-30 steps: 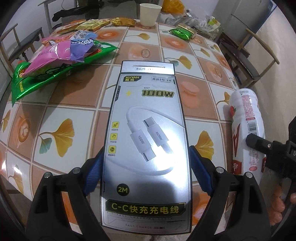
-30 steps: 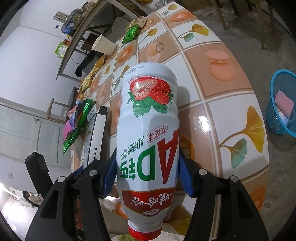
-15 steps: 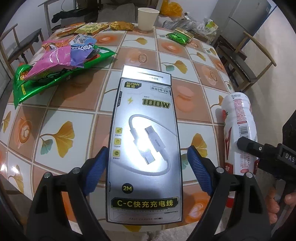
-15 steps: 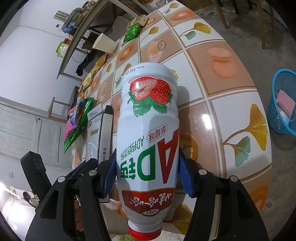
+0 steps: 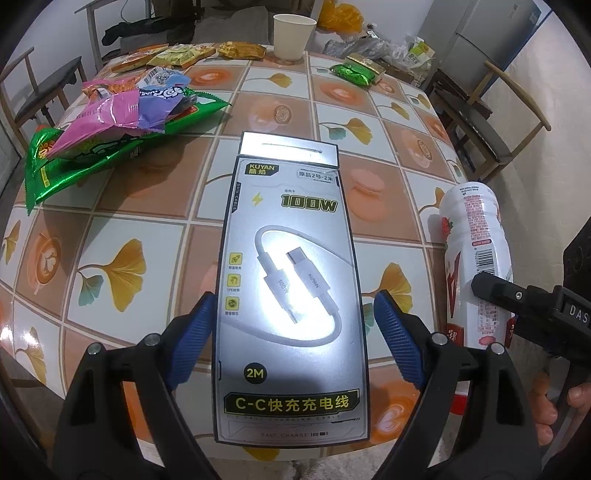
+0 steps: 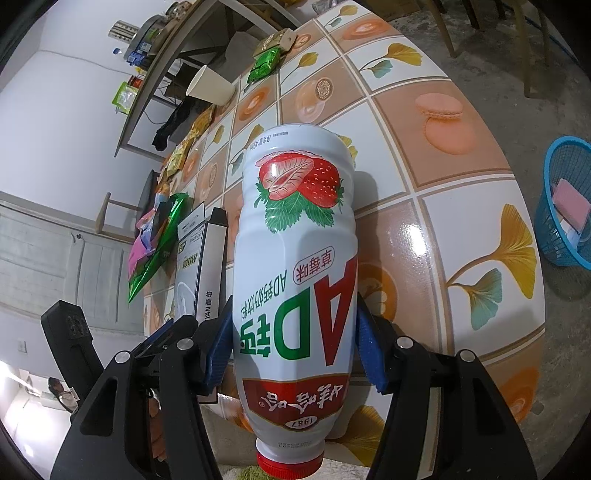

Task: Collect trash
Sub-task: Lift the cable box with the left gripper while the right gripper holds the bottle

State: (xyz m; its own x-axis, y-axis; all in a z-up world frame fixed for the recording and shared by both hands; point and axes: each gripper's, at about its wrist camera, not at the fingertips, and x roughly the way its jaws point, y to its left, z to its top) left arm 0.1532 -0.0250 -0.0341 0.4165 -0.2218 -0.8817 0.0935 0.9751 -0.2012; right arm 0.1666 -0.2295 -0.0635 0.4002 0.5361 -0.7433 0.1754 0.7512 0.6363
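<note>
My left gripper (image 5: 295, 332) is shut on a grey cable box (image 5: 291, 258) printed "100W", its blue pads pressing the box's long sides. The box hangs tilted just above the tiled table (image 5: 122, 192). In the right wrist view the same cable box (image 6: 207, 258) shows edge-on at the left. My right gripper (image 6: 295, 343) is shut on a white strawberry drink bottle (image 6: 295, 240), red cap towards the camera, above the table's near edge. The same bottle (image 5: 476, 251) appears at the right of the left wrist view, with a hand below it.
Snack wrappers (image 5: 110, 125) are piled at the table's left. A paper cup (image 5: 294, 35) and a green packet (image 5: 351, 72) sit at the far side. A blue basket (image 6: 569, 206) with something pink inside stands on the floor to the right. Chairs (image 5: 491, 122) flank the table.
The cable box has lifted slightly and looks a little smaller between my left pads. The bottle stays gripped the same way.
</note>
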